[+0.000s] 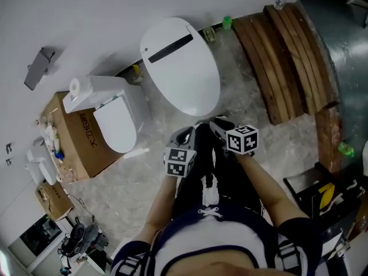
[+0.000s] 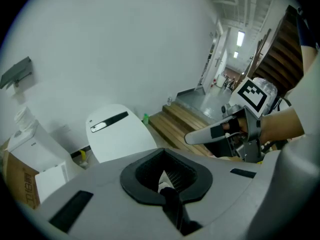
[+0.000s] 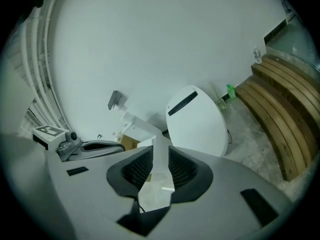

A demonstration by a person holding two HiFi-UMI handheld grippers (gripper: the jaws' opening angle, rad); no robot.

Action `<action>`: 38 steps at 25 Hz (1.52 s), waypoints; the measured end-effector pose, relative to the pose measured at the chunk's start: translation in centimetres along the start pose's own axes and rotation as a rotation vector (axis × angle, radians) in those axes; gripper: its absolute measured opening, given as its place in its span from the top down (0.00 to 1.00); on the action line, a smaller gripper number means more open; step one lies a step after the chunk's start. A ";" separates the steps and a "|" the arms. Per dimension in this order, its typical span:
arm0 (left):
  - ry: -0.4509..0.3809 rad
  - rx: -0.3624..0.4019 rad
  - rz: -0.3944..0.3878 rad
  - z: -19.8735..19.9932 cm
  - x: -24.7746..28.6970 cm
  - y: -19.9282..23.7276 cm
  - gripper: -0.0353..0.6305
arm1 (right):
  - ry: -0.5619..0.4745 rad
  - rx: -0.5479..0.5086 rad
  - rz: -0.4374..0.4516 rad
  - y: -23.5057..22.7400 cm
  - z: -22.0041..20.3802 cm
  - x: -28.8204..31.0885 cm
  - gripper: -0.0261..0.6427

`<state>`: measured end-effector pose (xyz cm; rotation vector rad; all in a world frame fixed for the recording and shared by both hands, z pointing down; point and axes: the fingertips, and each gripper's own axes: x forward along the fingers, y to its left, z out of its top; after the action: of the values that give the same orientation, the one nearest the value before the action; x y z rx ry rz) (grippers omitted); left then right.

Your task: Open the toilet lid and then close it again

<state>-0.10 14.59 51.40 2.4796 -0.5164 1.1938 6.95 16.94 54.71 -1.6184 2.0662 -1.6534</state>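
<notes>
Facing: the toilet (image 1: pixel 183 68) stands ahead of me on the pale marbled floor (image 1: pixel 253 148), its back to the white wall, well apart from both grippers.
Toilet lid (image 1: pixel 187 82): down flat over the bowl. It is a smooth white oval, broad and glossy, with a narrow dark strip (image 1: pixel 171 49) set across its rear end.
Left gripper (image 1: pixel 185 137): clenched on nothing, with only a sliver of light showing between the jaws. I hold it close in front of my body, short of the lid's front edge.
Right gripper (image 1: pixel 220 124): slightly released, with a narrow gap between the jaws and only the floor seen through it. It is empty, just beside the left one, and pointed toward the toilet.
Left of the toilet: a second, smaller white toilet (image 1: pixel 115 119), its lid also down, sits against a brown cardboard box (image 1: pixel 80 145).
Right of the toilet: curved wooden steps (image 1: pixel 287 62) run along the floor. A small green bottle (image 1: pixel 227 22) stands by the wall between them and the toilet.
</notes>
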 end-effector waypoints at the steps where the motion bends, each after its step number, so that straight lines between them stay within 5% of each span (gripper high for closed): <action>1: 0.014 0.002 -0.016 -0.3 1.1 0.1 0.94 | 0.000 0.017 -0.009 -1.0 0.0 0.5 0.87; 12: 0.165 0.034 -0.167 -6.5 12.0 0.1 0.94 | -0.052 0.247 -0.081 -11.6 -3.7 6.3 0.79; 27: 0.237 -0.059 -0.166 -14.2 20.2 1.5 0.94 | 0.008 0.454 -0.047 -20.3 -11.2 16.4 0.72; 38: 0.244 -0.061 -0.127 -17.8 24.8 3.9 0.94 | 0.016 0.465 -0.001 -25.7 -14.9 21.1 0.68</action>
<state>0.51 14.85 82.18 2.2383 -0.3192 1.3814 5.94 14.99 91.09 -1.4466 1.5225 -1.9601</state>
